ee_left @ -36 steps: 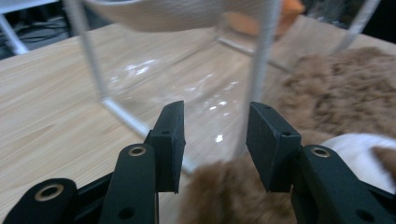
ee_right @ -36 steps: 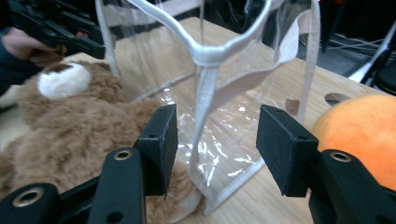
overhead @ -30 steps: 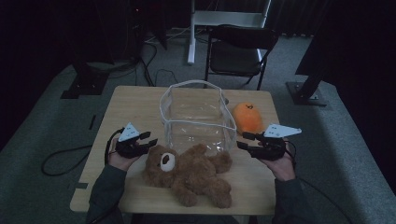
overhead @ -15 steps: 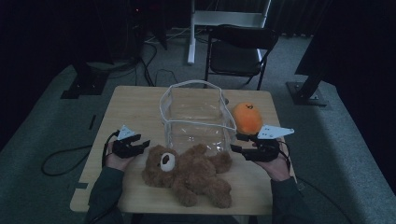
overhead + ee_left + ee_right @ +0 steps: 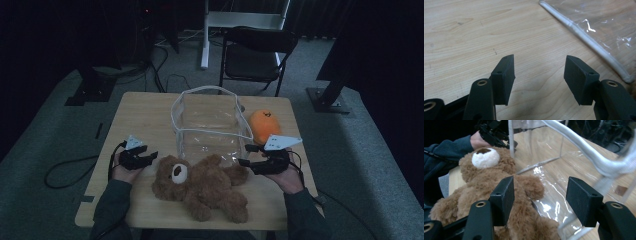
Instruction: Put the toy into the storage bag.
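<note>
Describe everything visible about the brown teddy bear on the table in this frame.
The teddy bear is a shaggy brown plush with a white muzzle and dark nose. It lies on its back on the wooden table, head toward the person's left, limbs spread. One arm lies against the front wall of the clear plastic bag. Neither gripper holds it: the left gripper and right gripper flank it, jaws open.

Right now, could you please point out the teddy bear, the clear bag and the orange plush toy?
teddy bear (image 5: 210, 182), high view, belly.
clear bag (image 5: 212, 131), high view, front wall.
orange plush toy (image 5: 263, 125), high view, middle of body.
</note>
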`<action>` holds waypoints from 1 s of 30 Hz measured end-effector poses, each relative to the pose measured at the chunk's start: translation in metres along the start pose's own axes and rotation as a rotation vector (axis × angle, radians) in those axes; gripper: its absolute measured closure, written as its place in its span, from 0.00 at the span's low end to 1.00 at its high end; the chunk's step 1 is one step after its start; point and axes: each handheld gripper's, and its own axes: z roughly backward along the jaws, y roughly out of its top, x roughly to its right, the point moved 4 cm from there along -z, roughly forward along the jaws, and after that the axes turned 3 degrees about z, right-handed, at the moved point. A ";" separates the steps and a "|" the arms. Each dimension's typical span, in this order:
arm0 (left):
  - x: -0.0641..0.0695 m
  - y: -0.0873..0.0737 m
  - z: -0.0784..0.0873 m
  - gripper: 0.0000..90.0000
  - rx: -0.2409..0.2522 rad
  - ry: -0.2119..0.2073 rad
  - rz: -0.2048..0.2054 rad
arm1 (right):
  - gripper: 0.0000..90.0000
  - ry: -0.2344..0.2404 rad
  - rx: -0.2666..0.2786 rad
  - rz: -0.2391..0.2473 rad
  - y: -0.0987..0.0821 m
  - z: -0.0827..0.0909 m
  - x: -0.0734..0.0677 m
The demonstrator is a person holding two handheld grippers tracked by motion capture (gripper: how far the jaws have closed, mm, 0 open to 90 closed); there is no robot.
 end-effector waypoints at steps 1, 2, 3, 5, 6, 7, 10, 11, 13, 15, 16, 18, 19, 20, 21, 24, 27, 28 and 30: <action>0.000 0.000 -0.001 0.47 -0.003 0.002 0.000 | 0.42 0.003 0.002 0.008 0.002 -0.001 -0.001; 0.000 -0.001 -0.002 0.47 -0.011 0.008 -0.004 | 0.43 0.006 0.004 0.011 0.004 -0.003 -0.002; 0.001 -0.002 -0.003 0.47 -0.018 0.015 -0.008 | 0.43 0.013 0.007 0.014 0.006 -0.004 -0.003; 0.002 -0.002 -0.003 0.47 -0.028 0.030 -0.026 | 0.43 0.026 0.001 0.011 0.009 -0.007 -0.004; 0.003 -0.002 -0.004 0.47 -0.029 0.039 -0.033 | 0.44 0.033 -0.008 0.010 0.011 -0.009 -0.005; 0.003 -0.002 -0.005 0.47 -0.034 0.042 -0.038 | 0.44 0.040 -0.013 0.016 0.012 -0.011 -0.006; 0.003 -0.004 -0.009 0.46 -0.055 0.050 -0.046 | 0.43 0.056 -0.028 0.029 0.014 -0.018 -0.009; 0.003 -0.005 -0.010 0.46 -0.065 0.049 -0.048 | 0.43 0.057 -0.029 0.036 0.015 -0.020 -0.010; 0.003 -0.007 -0.013 0.46 -0.072 0.050 -0.046 | 0.43 0.070 -0.030 0.046 0.017 -0.024 -0.012; 0.002 -0.007 -0.014 0.45 -0.074 0.046 -0.036 | 0.43 0.077 -0.032 0.052 0.019 -0.027 -0.013; 0.001 -0.008 -0.015 0.45 -0.077 0.051 -0.033 | 0.43 0.084 -0.028 0.055 0.021 -0.029 -0.014; -0.001 -0.008 -0.015 0.45 -0.079 0.054 -0.026 | 0.43 0.094 -0.029 0.060 0.023 -0.032 -0.016; -0.001 -0.008 -0.015 0.45 -0.077 0.057 -0.022 | 0.43 0.096 -0.028 0.062 0.024 -0.033 -0.018; -0.001 -0.008 -0.015 0.45 -0.076 0.058 -0.020 | 0.43 0.100 -0.027 0.066 0.026 -0.034 -0.019; -0.002 -0.009 -0.015 0.45 -0.075 0.057 -0.018 | 0.43 0.105 -0.026 0.067 0.027 -0.035 -0.020; -0.002 -0.009 -0.016 0.44 -0.063 0.057 -0.016 | 0.43 0.109 -0.031 0.075 0.029 -0.039 -0.022; -0.001 -0.009 -0.016 0.43 -0.064 0.061 -0.013 | 0.43 0.116 -0.034 0.080 0.031 -0.044 -0.024; -0.001 -0.009 -0.016 0.43 -0.064 0.060 -0.013 | 0.43 0.116 -0.037 0.083 0.031 -0.045 -0.024; -0.001 -0.009 -0.016 0.43 -0.065 0.058 -0.012 | 0.42 0.123 -0.038 0.088 0.031 -0.048 -0.026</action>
